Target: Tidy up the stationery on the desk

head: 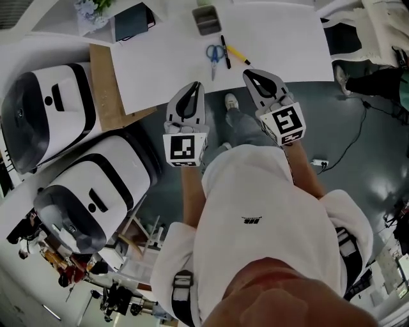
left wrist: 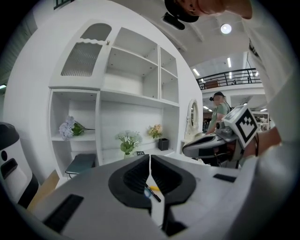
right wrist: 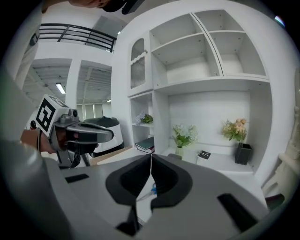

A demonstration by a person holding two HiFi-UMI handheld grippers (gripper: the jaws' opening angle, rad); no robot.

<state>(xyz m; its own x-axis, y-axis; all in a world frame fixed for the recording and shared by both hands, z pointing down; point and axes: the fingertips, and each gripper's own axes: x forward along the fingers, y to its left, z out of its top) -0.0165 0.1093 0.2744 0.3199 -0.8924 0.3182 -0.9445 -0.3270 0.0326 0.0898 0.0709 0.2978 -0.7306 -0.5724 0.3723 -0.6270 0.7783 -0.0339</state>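
Observation:
On the white desk [head: 281, 38] lie blue-handled scissors [head: 215, 54], a black pen [head: 225, 50] and a yellow pen [head: 238, 55]; a grey box [head: 206, 19] stands behind them. My left gripper [head: 193, 84] hangs over the desk's near edge, short of the scissors, jaws shut and empty. Slightly right of it, my right gripper [head: 248, 73] is level with the yellow pen's near end, also shut and empty. Below the left gripper [left wrist: 150, 158], its view shows the black pen [left wrist: 153, 193]. The right gripper [right wrist: 151, 157] has the scissors [right wrist: 153, 189] showing under its jaws.
A dark notebook [head: 133, 22] and flowers [head: 89, 9] sit at the desk's far left. A wooden board [head: 105, 89] and two white rounded machines [head: 45, 115] [head: 96, 191] stand left of the desk. White shelves [left wrist: 136, 89] rise behind it. Another person [left wrist: 219, 110] stands farther off.

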